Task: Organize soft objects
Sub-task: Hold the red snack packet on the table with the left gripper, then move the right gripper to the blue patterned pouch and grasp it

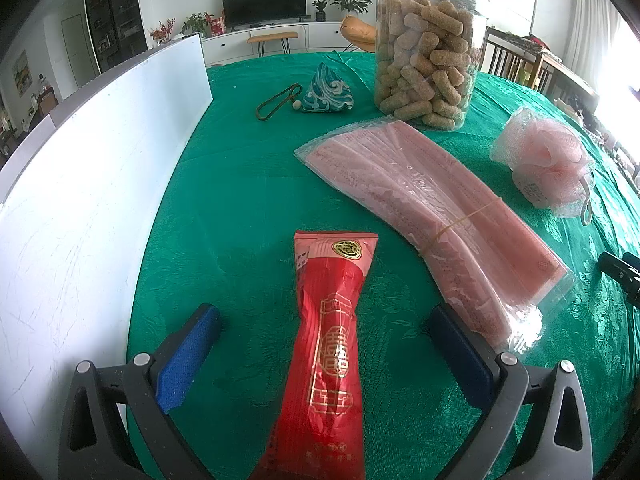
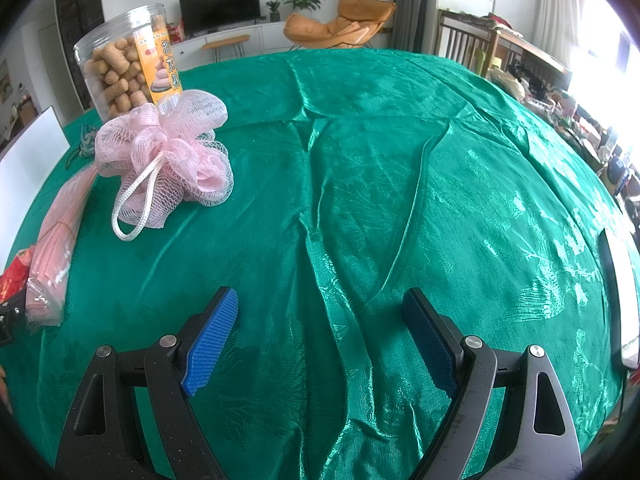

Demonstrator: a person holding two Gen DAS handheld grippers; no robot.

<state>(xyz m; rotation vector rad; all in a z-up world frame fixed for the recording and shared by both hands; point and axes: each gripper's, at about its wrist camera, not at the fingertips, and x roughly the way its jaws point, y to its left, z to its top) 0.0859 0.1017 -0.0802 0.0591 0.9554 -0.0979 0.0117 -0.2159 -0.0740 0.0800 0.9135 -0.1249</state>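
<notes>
A red foil packet (image 1: 332, 340) with gold print lies on the green tablecloth between the fingers of my left gripper (image 1: 326, 318). The jaws stand wide apart and the blue pads do not touch it. Right of it lies a clear bag of pink face masks (image 1: 432, 216) bound with a rubber band. Further right sits a pink mesh bath pouf (image 1: 548, 164). A blue patterned pouch (image 1: 328, 90) with a cord lies further back. My right gripper (image 2: 320, 308) is open over bare cloth, with the pouf (image 2: 172, 152) ahead on its left.
A clear jar of snack sticks (image 1: 428, 52) stands behind the masks. A white board (image 1: 80, 184) runs along the table's left side. A white flat object (image 2: 620, 292) lies at the right edge in the right wrist view. The cloth (image 2: 380, 180) there is wrinkled.
</notes>
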